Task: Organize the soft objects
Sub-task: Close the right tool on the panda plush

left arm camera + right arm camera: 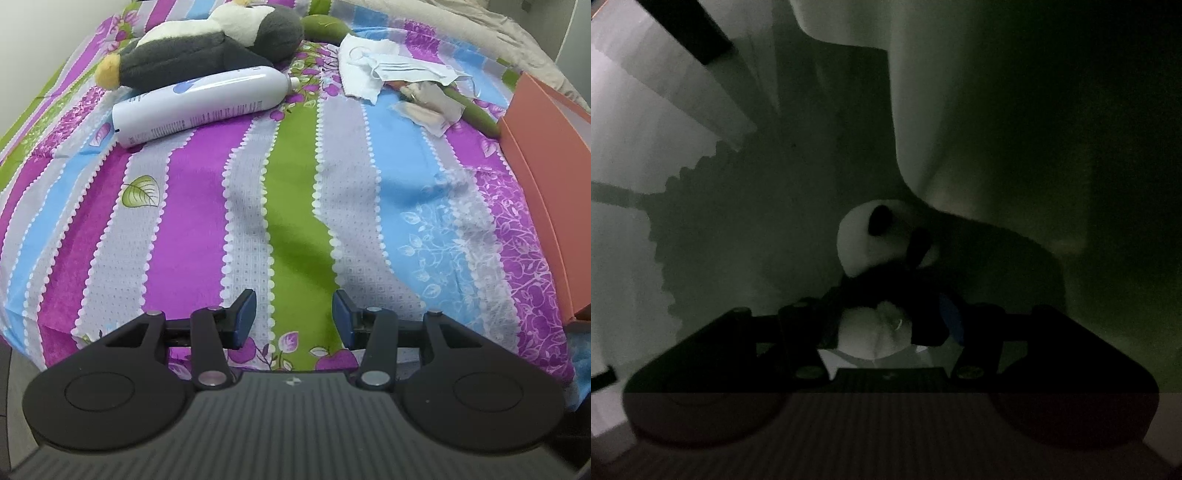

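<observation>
In the left wrist view a grey and white penguin plush (218, 40) lies at the far left of the striped bedspread (207, 206), with a green plush (325, 27) behind it. My left gripper (294, 319) is open and empty, low over the near edge of the bed, far from the toys. In the dark right wrist view my right gripper (890, 317) is shut on a small black and white panda plush (882, 236), whose head sticks out past the fingers.
A white bottle (199, 99) lies in front of the penguin. Crumpled white cloths and a face mask (391, 70) lie at the back right. An orange box (554, 177) stands at the right edge. The right view is dim, with pale blurred surfaces (960, 110).
</observation>
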Motion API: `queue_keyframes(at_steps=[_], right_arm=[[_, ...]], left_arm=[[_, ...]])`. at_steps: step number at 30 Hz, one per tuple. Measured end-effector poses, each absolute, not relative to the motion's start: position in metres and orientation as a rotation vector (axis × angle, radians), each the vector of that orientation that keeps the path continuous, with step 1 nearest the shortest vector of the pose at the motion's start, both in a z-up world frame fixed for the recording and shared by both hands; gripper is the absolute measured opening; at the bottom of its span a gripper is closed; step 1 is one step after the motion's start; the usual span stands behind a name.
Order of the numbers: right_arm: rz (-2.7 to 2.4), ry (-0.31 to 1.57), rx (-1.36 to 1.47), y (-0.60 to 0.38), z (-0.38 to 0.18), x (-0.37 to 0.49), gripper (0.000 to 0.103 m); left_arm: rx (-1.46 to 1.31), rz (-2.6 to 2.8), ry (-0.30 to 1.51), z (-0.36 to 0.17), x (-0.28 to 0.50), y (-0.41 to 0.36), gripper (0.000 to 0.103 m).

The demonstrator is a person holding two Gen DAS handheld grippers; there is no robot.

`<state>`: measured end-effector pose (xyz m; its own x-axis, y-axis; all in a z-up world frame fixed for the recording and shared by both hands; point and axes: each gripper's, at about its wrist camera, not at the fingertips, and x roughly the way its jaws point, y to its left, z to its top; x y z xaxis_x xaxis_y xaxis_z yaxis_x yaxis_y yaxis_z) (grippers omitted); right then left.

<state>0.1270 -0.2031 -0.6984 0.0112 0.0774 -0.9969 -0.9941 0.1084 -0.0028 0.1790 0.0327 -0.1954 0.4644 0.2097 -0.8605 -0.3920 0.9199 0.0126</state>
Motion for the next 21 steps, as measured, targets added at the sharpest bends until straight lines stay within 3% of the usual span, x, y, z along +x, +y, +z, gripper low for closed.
queue_keyframes(at_steps=[5, 7, 21], right_arm=[[1.180, 1.203, -1.101, -0.198, -0.697, 0.126, 0.056], [1.181, 1.241, -1.098, -0.195, -0.700, 0.128, 0.042], [1.197, 1.256, -1.257, -0.210, -0.686, 0.139, 0.039]], left_arm=[[-0.199, 0.375, 1.025, -0.196, 0.182, 0.032, 0.051], [-0.198, 0.373, 1.026, -0.197, 0.183, 0.032, 0.051], [-0.211, 0.339, 1.014, -0.195, 0.181, 0.028, 0.051]])
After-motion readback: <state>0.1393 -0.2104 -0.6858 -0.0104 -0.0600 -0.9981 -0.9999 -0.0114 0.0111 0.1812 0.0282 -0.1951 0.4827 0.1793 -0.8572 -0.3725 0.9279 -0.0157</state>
